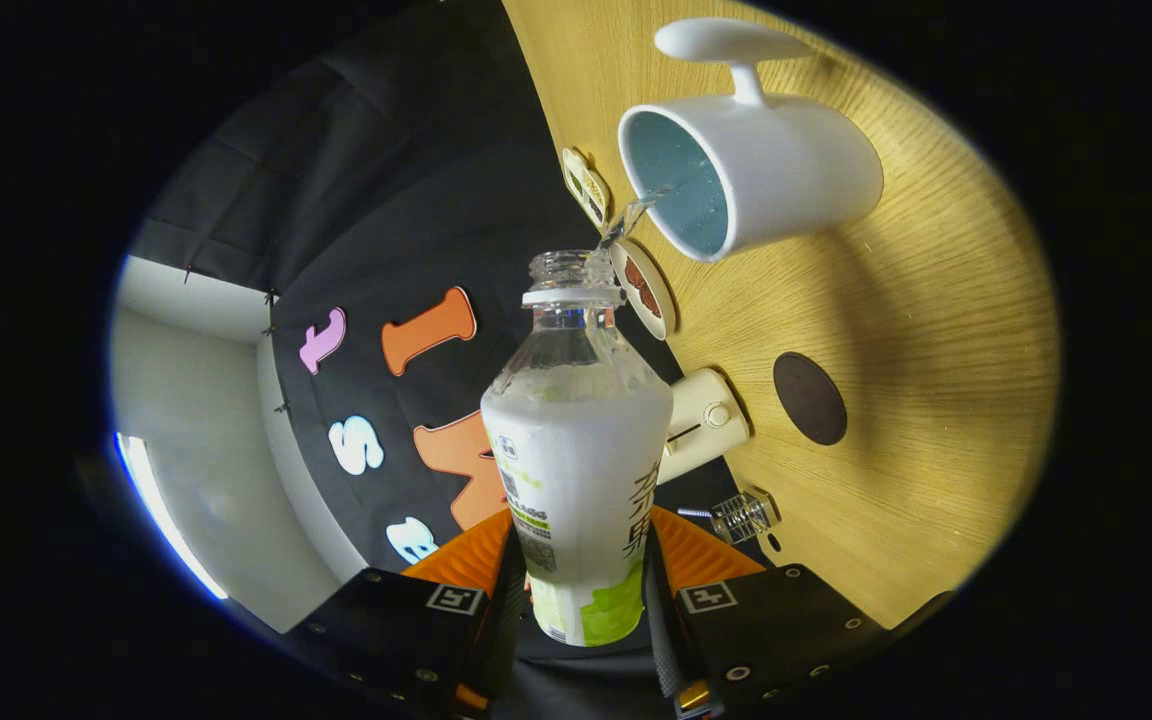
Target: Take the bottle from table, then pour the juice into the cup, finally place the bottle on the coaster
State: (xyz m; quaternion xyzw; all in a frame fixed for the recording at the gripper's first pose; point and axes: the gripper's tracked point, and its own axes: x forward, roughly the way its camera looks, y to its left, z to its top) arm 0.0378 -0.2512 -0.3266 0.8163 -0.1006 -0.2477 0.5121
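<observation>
My gripper (581, 580) is shut on a clear plastic bottle (576, 440) with a white and green label, held between both fingers and rolled far over on its side. The bottle's cap is off. A thin clear stream (631, 215) runs from its open mouth (566, 268) into the white cup (751, 170), which has a blue inside and a handle (731, 50). The cup stands on the wooden table (916, 330) just beyond the bottle's mouth. A dark round coaster (809, 398) lies on the table beside the bottle, nearer to my fingers than the cup.
Two patterned round coasters (643, 288) (586, 185) lie near the table's edge by the cup. A cream cylinder-shaped object (701, 425) and a small clear ribbed piece (744, 515) sit close to my right finger. The booth's black cloth wall hangs behind the bottle.
</observation>
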